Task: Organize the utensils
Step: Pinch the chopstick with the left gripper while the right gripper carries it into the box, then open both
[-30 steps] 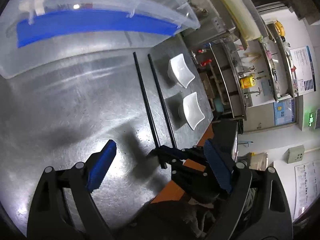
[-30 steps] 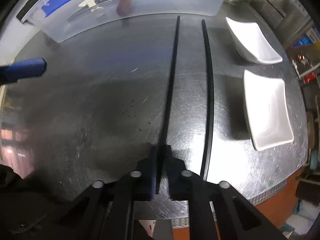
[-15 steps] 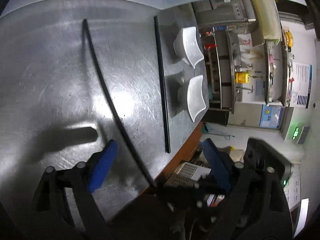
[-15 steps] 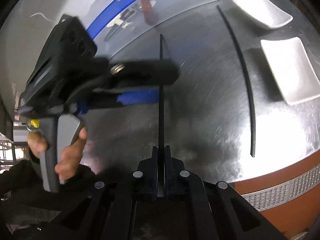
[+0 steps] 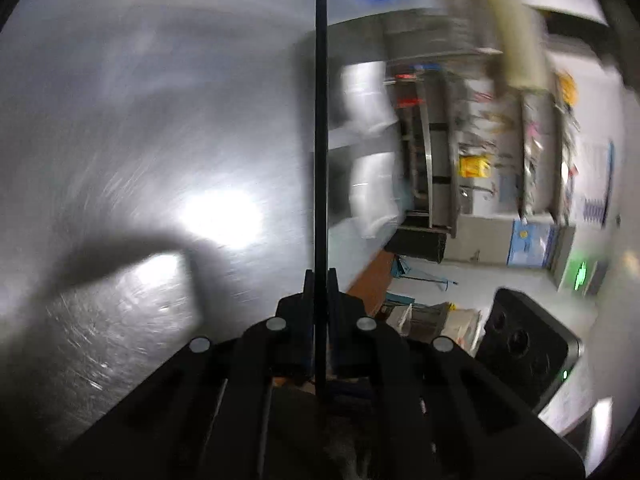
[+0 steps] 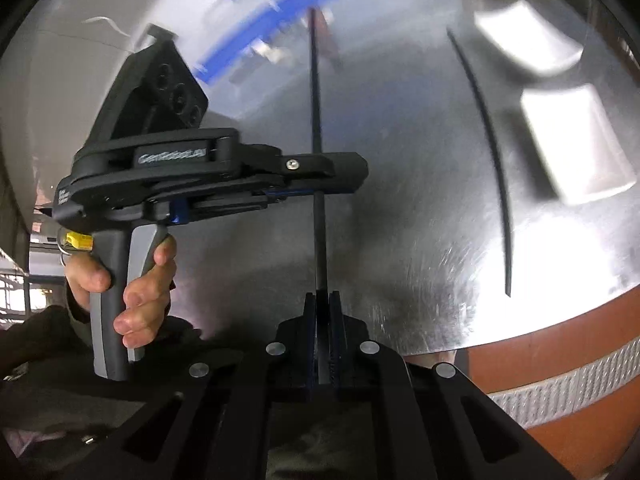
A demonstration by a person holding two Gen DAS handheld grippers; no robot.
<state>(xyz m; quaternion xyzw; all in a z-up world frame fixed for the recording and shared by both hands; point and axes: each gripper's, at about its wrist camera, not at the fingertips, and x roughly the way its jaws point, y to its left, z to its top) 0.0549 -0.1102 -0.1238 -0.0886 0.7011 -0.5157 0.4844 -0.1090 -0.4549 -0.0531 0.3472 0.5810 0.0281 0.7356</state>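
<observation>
A long black chopstick [image 5: 321, 120] is held above the steel table by both grippers at once. My left gripper [image 5: 320, 280] is shut on it; in the right wrist view that gripper [image 6: 320, 184] clamps the chopstick [image 6: 316, 100] from the left, partway along. My right gripper [image 6: 322, 300] is shut on its near end. A second black chopstick [image 6: 492, 160] lies on the table to the right. The clear plastic bin with blue stripes [image 6: 280, 0], holding utensils, stands blurred at the far edge.
Two white square dishes [image 6: 576, 140] sit on the steel table [image 6: 400, 80] at the right, also blurred in the left wrist view [image 5: 372, 152]. The table's front edge [image 6: 560, 360] with its orange band runs lower right. Shelving stands beyond the table [image 5: 500, 120].
My left gripper has swung in from the left and closed on the chopstick that my right gripper lifted off the table. The second chopstick stays lying on the table.
</observation>
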